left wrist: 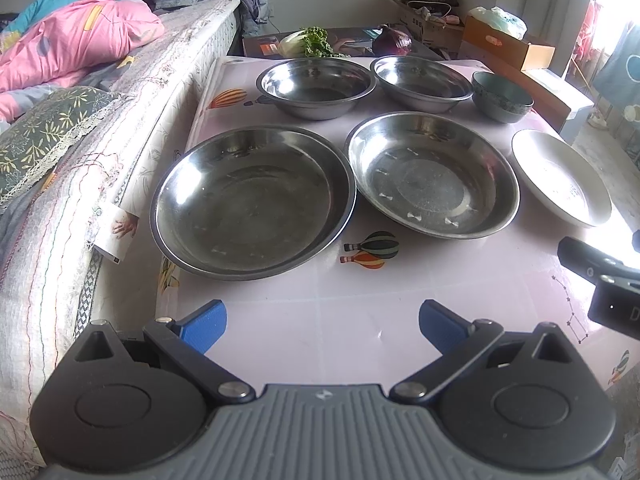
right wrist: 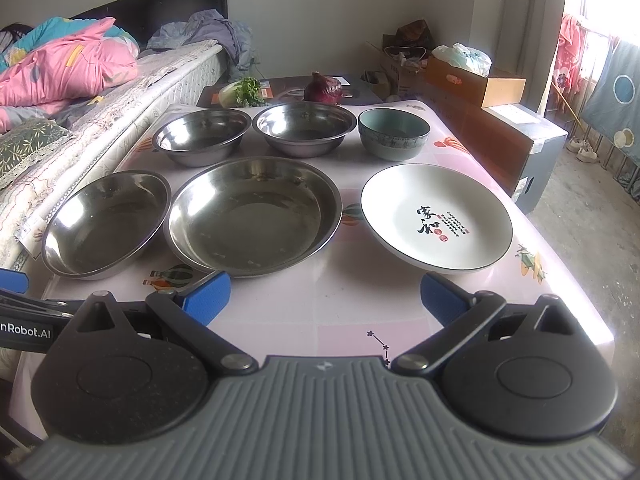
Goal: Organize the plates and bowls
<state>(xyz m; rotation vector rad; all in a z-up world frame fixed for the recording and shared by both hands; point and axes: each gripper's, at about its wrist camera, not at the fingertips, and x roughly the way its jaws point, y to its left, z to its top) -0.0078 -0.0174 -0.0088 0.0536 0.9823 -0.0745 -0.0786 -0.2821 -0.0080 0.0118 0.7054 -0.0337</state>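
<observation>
Our jaws are spread wide and empty on both the left gripper (left wrist: 322,326) and the right gripper (right wrist: 325,299), hovering over the near edge of the table (right wrist: 352,320). Ahead of us lie 2 steel plates (left wrist: 253,202) (left wrist: 434,174) and a white plate (right wrist: 437,217) in the front row. Behind them stand 2 steel bowls (right wrist: 202,135) (right wrist: 306,128) and a green bowl (right wrist: 394,133).

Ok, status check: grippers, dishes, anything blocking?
Left gripper and right gripper open, empty. Four steel dishes, teal bowl, white plate sit separate, unstacked. Nothing blocking.
</observation>
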